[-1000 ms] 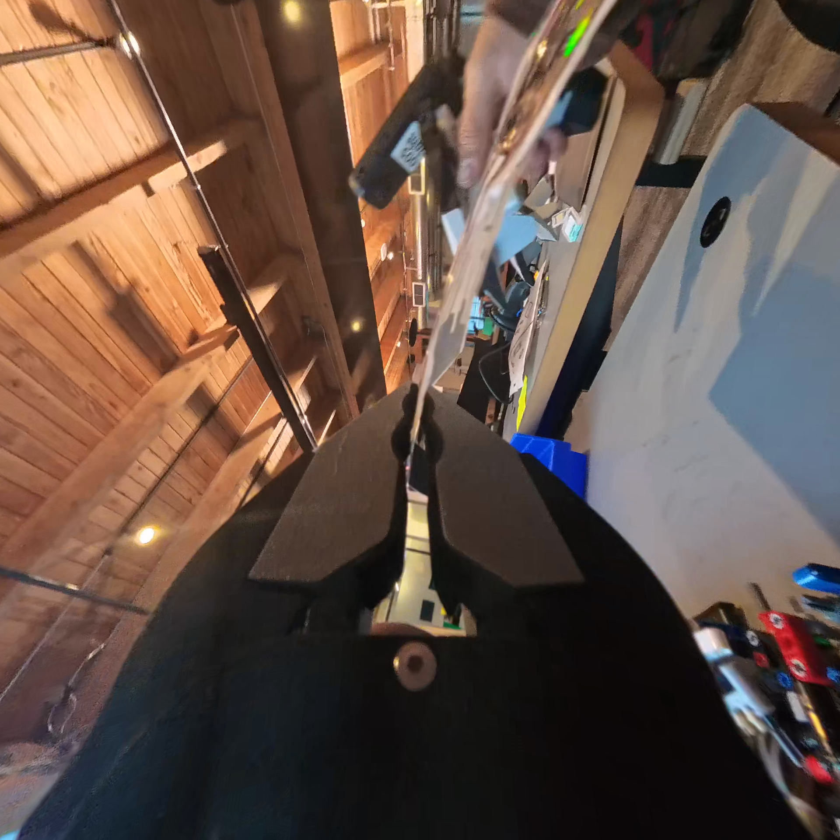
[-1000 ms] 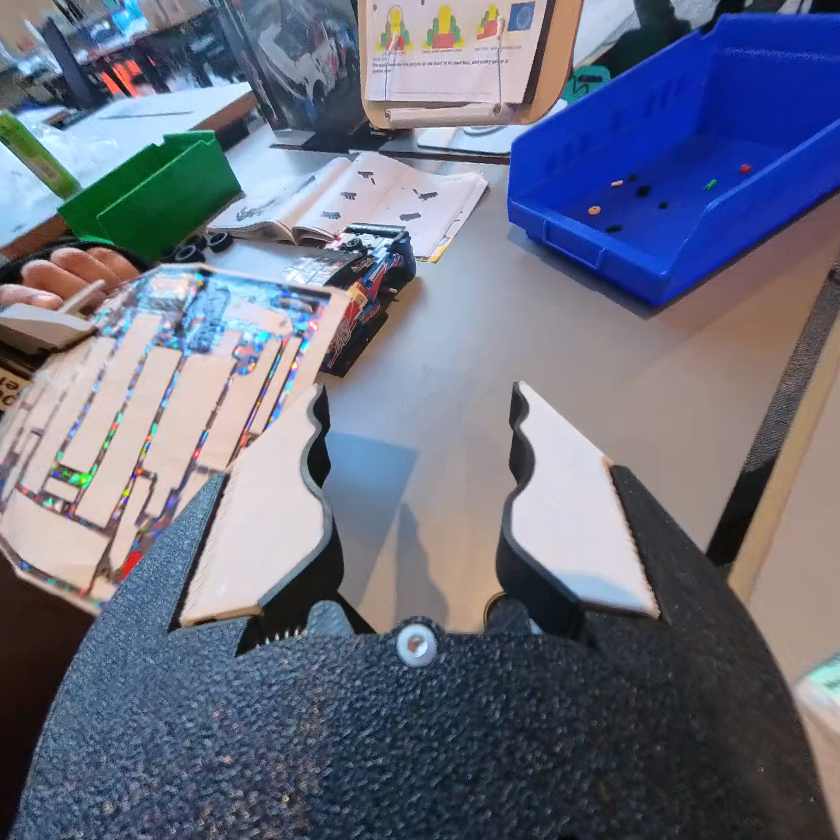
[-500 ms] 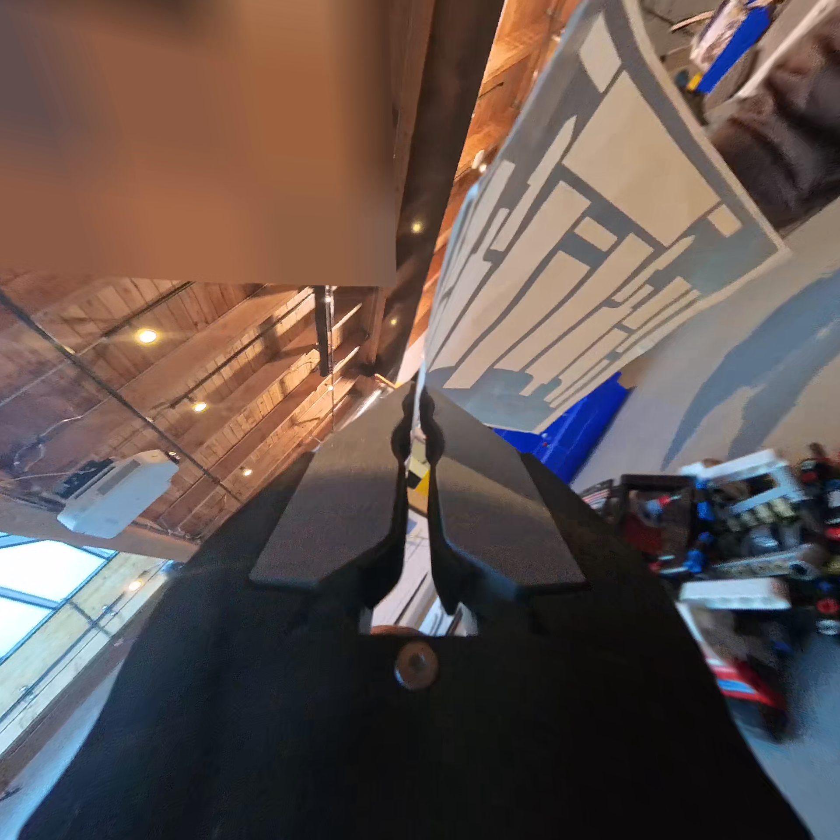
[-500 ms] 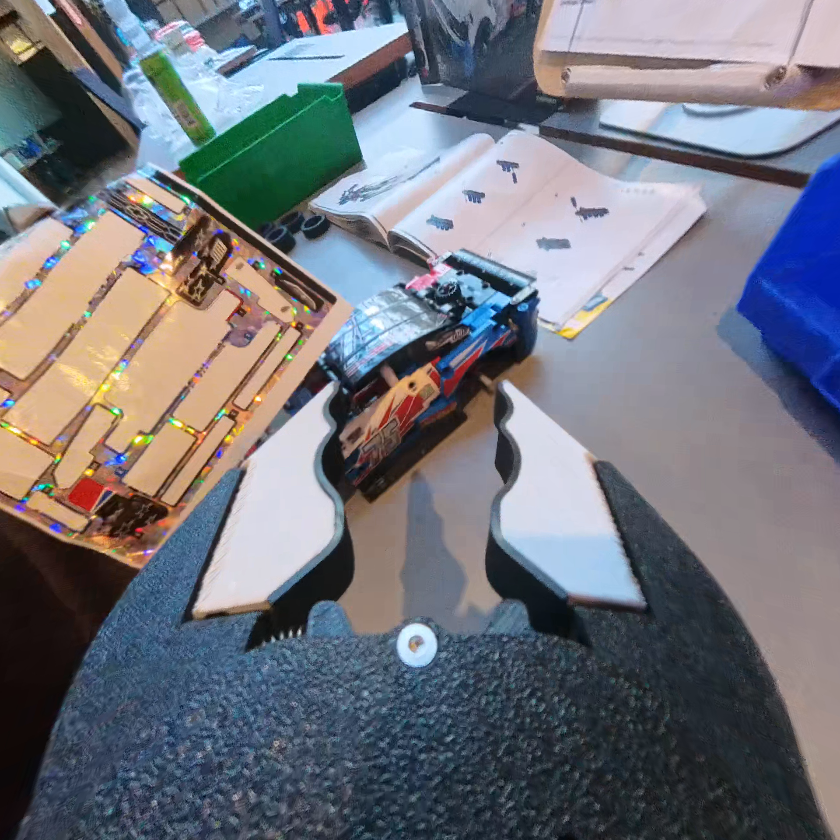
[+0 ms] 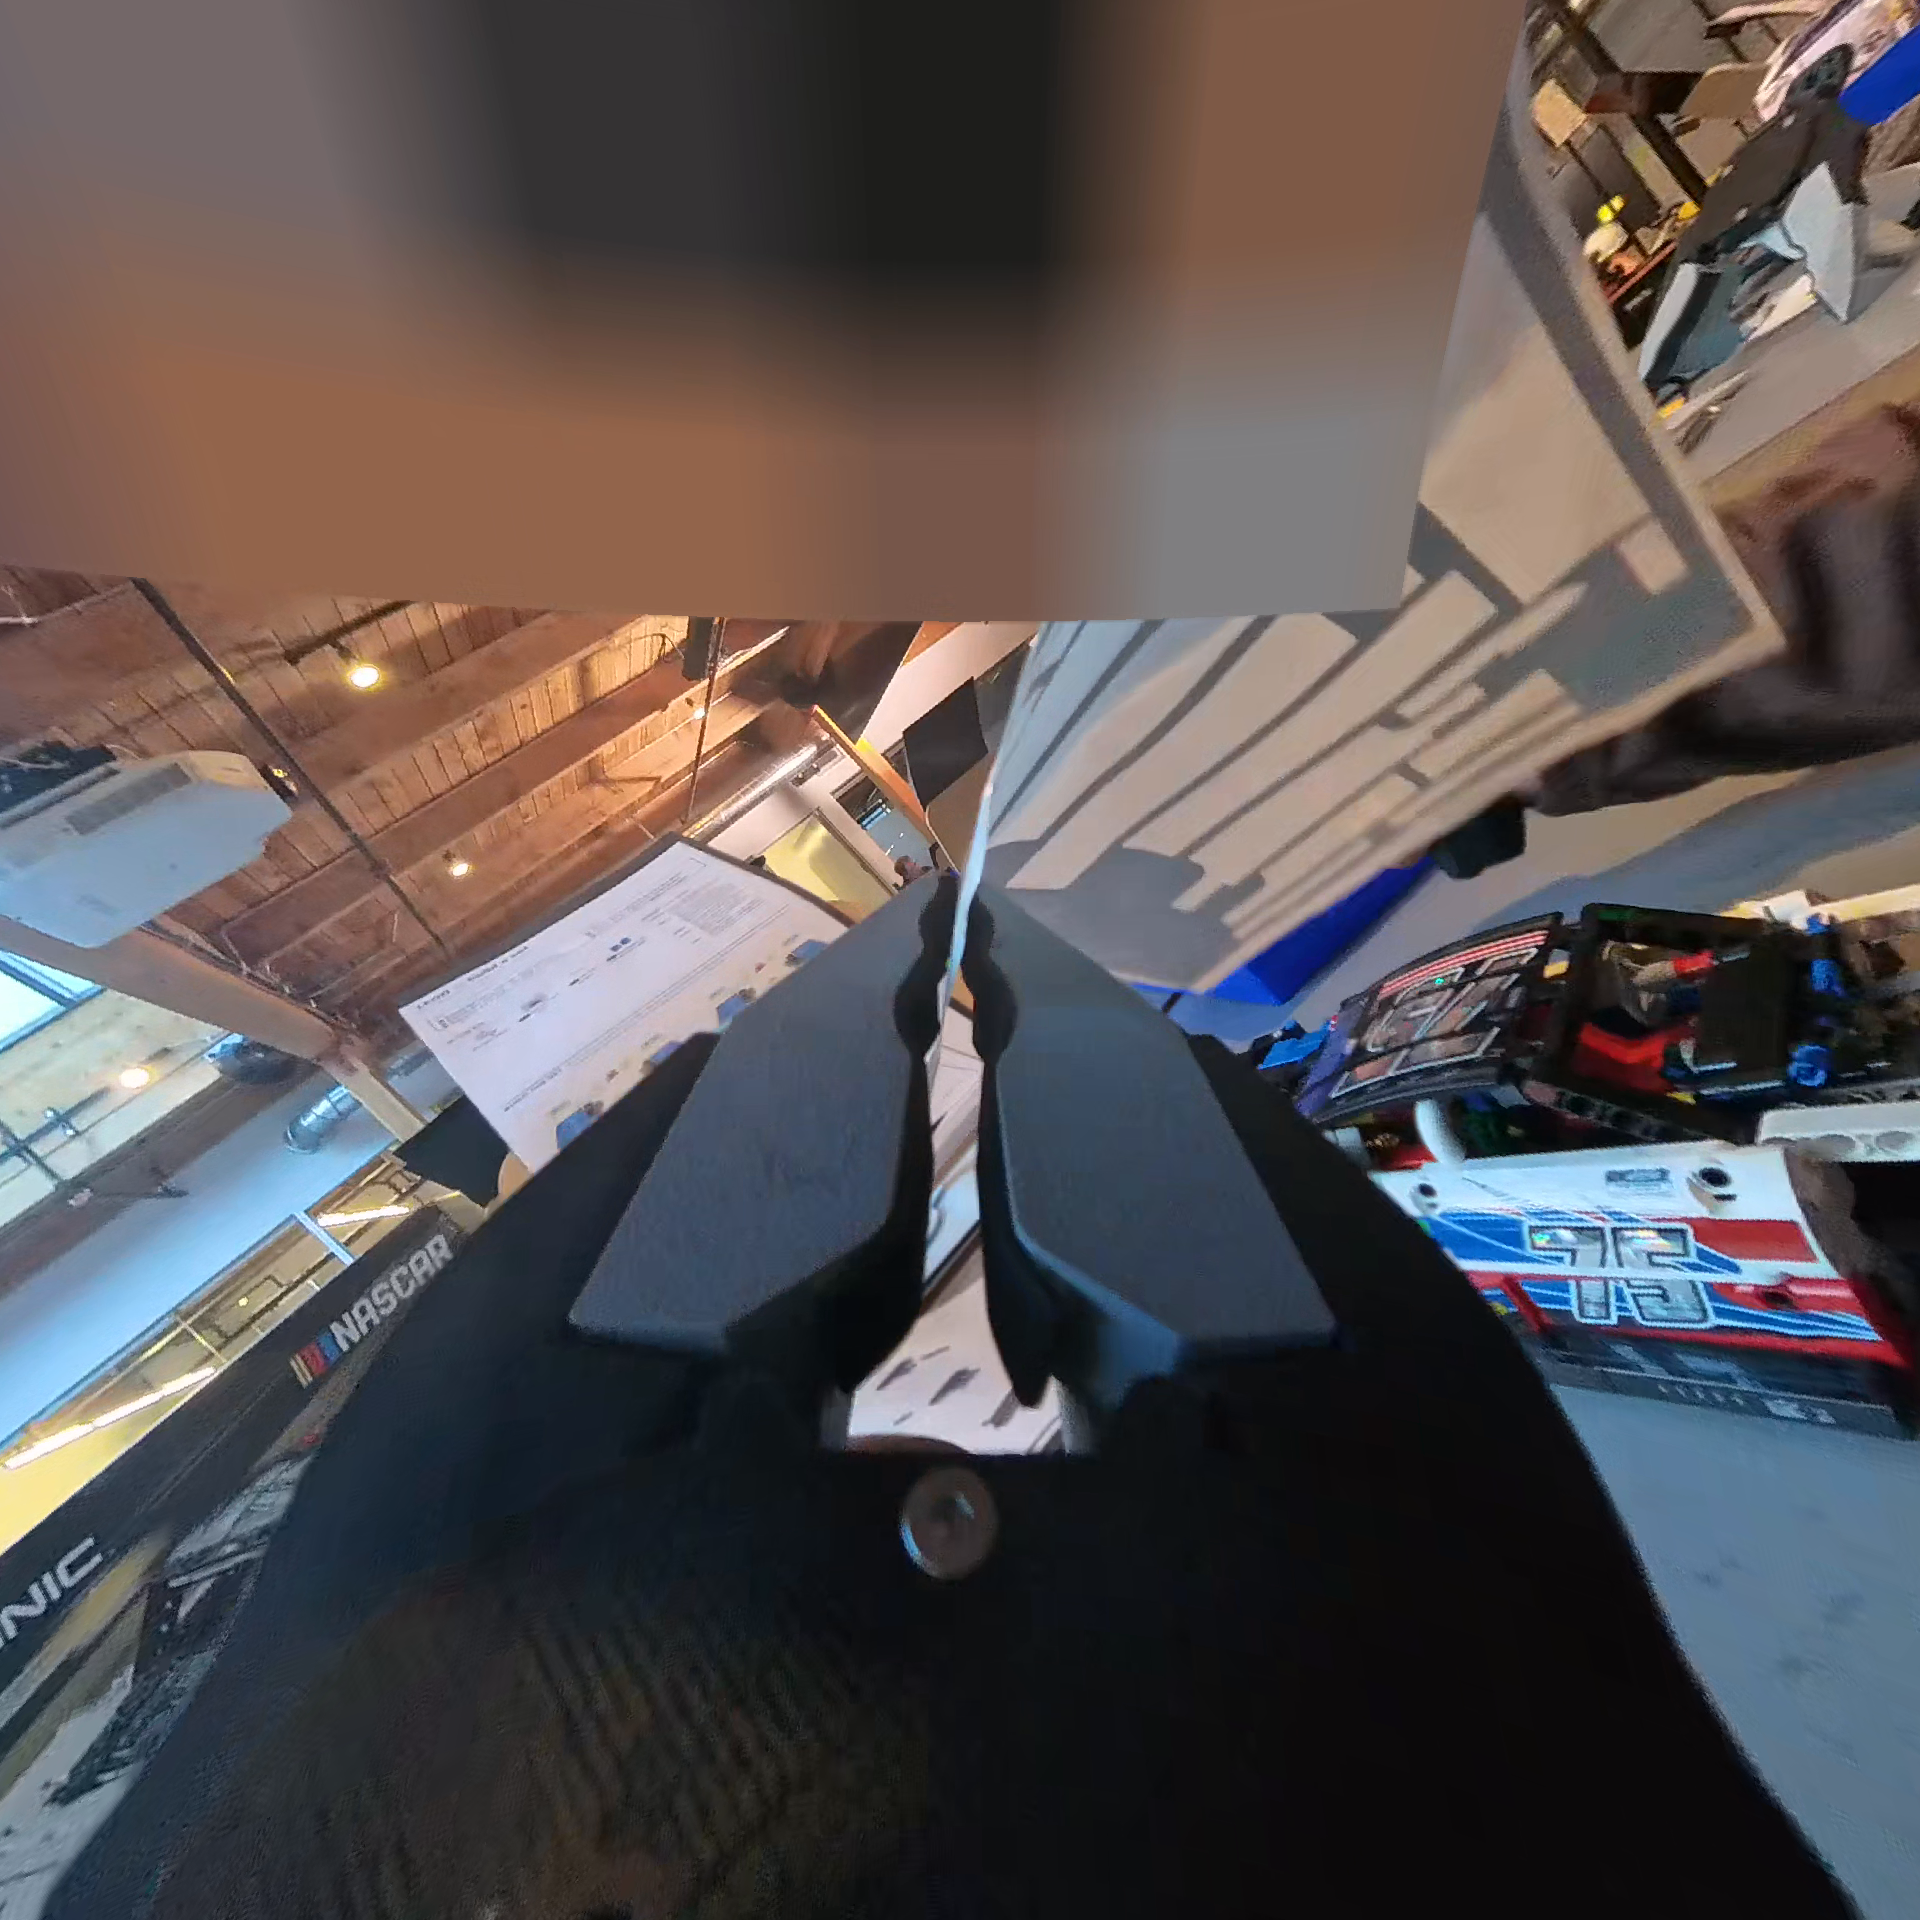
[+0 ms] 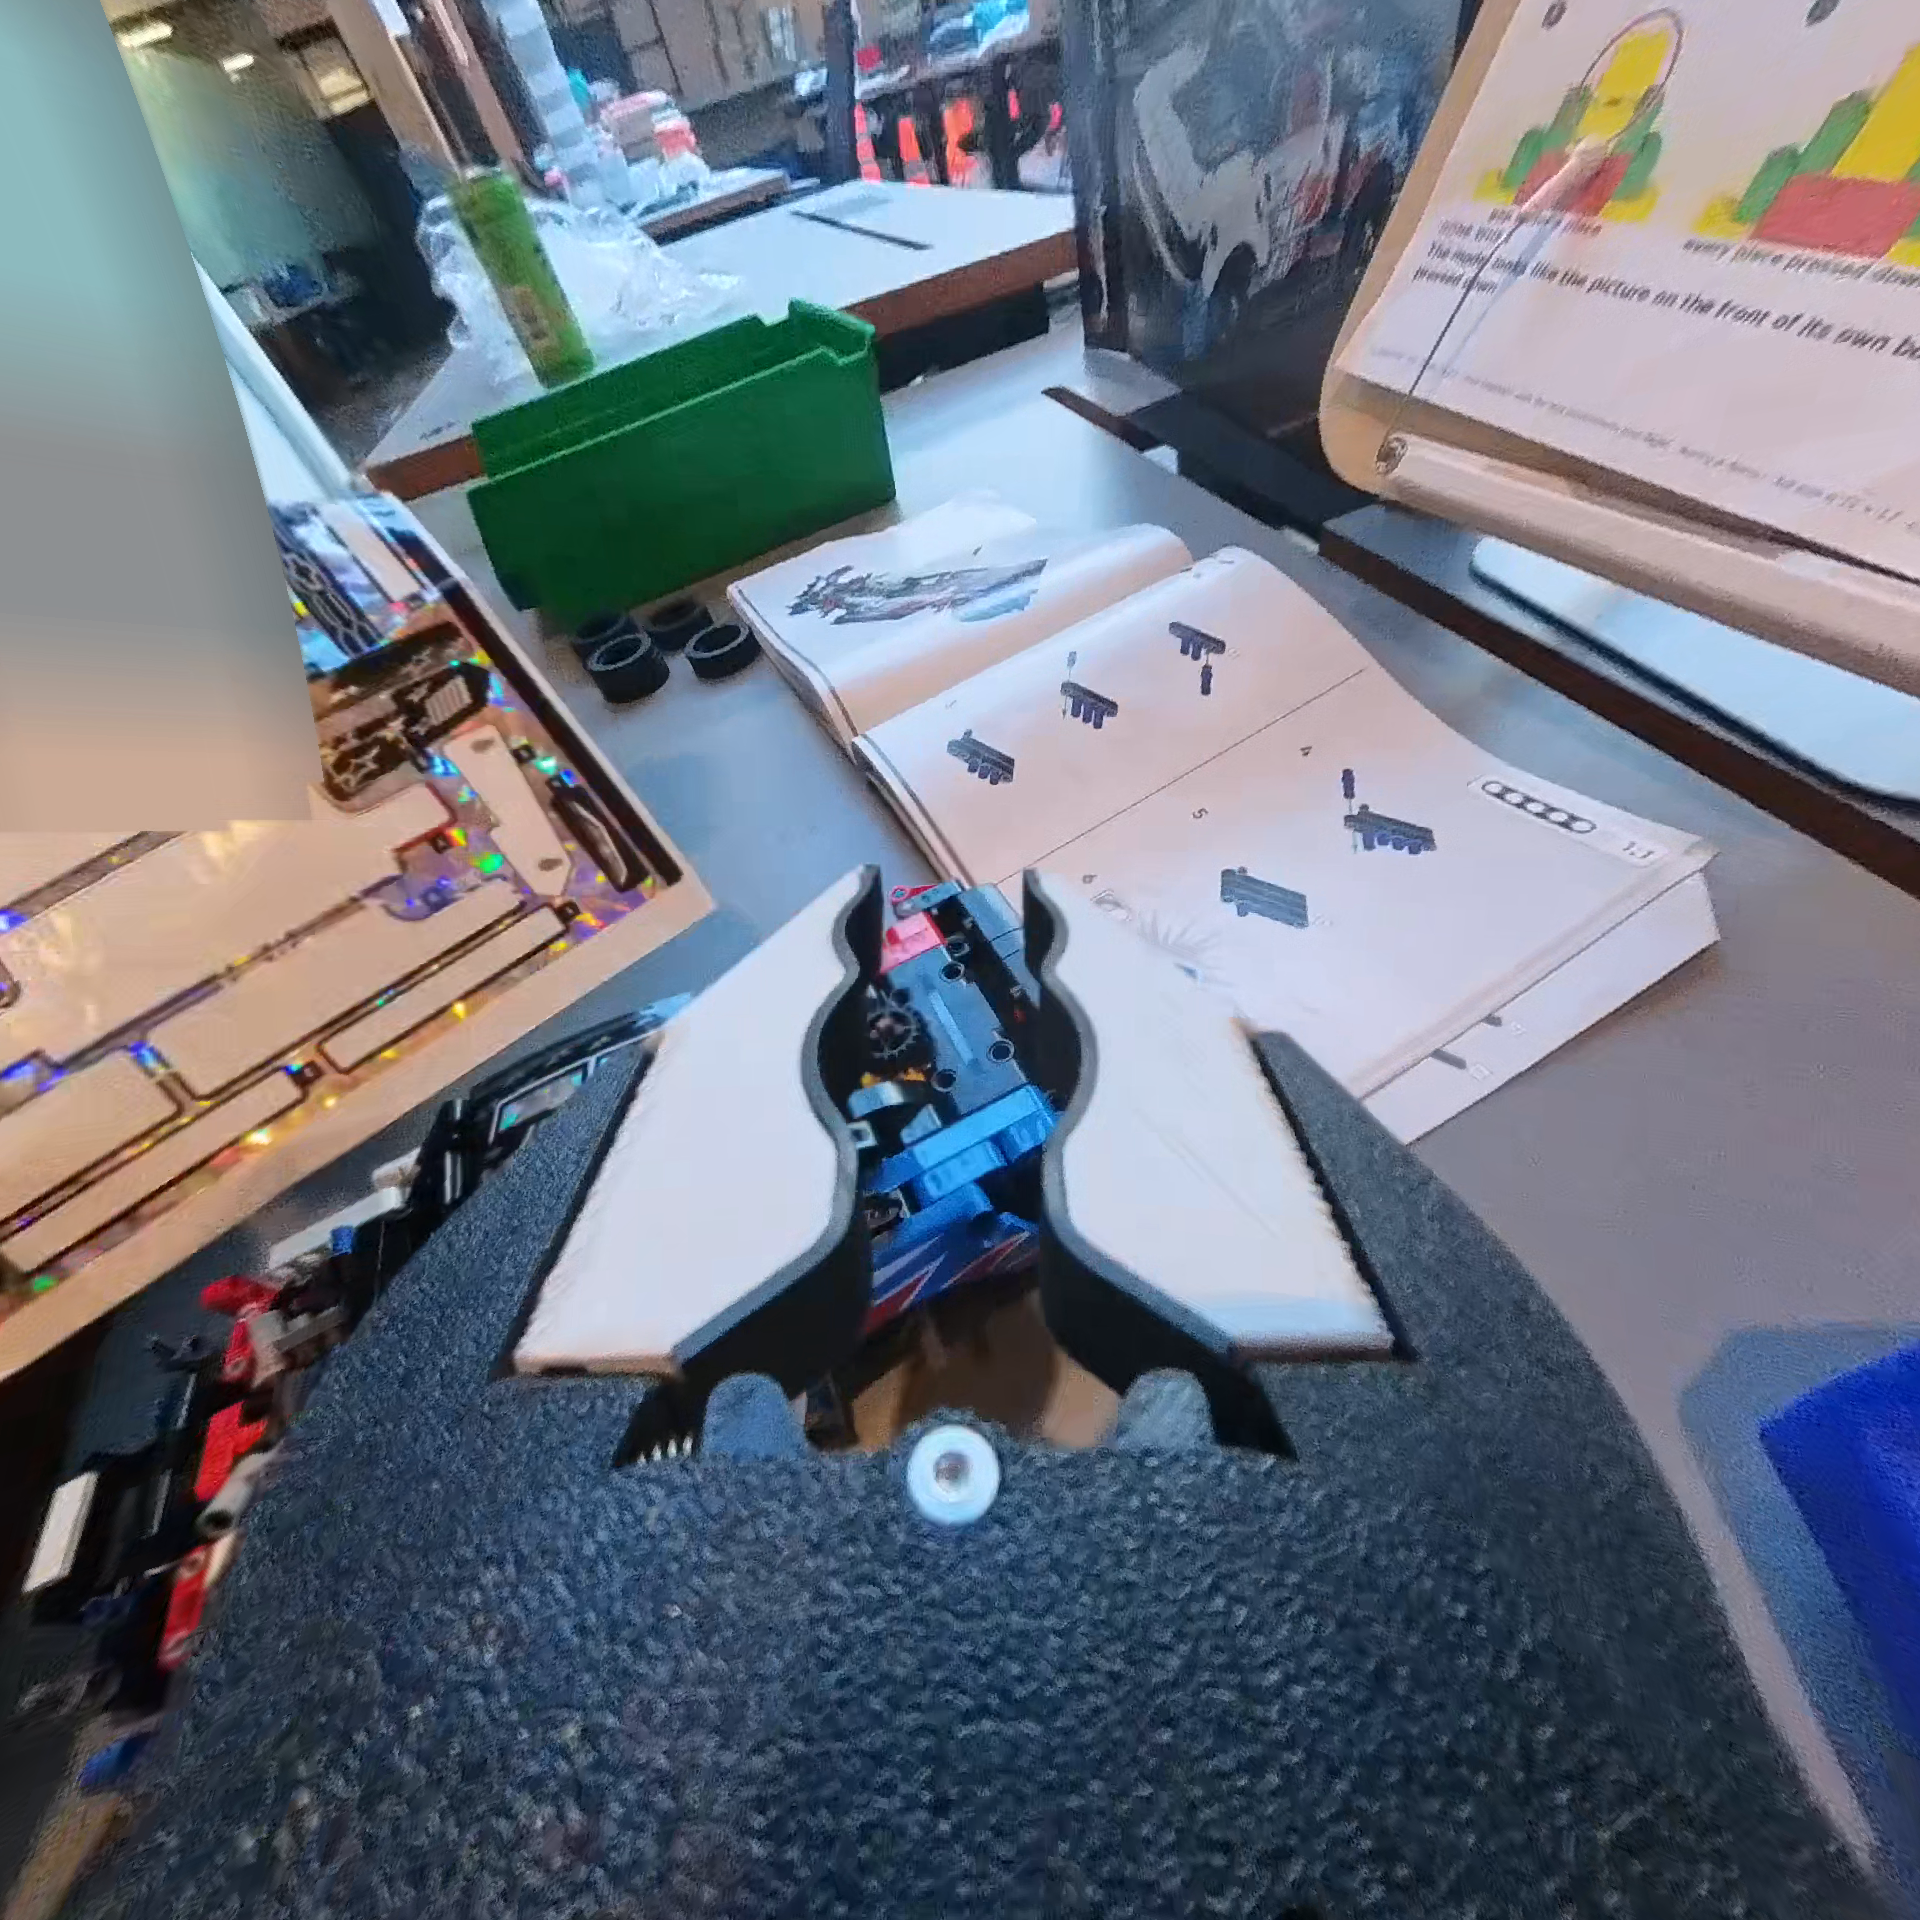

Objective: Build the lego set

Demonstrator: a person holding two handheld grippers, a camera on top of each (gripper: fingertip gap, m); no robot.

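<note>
Your left gripper (image 5: 958, 914) pinches the sticker sheet (image 5: 1299, 748) by its edge, fingers clenched on it; the sheet fans toward 1 o'clock. Your right gripper (image 6: 951, 904) straddles the lego car's (image 6: 940, 1081) rear, fingers close beside it; whether they touch it, you cannot tell. The open instruction booklet (image 6: 1195, 790) lies at 1 o'clock, four black tyres (image 6: 665, 649) at 11 o'clock, the green bin (image 6: 686, 468) beyond them.

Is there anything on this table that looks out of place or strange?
Four black tyres lie loose beside the green bin, not on the lego car. The left gripper pinches the sticker sheet by one edge. Nothing looks damaged.
</note>
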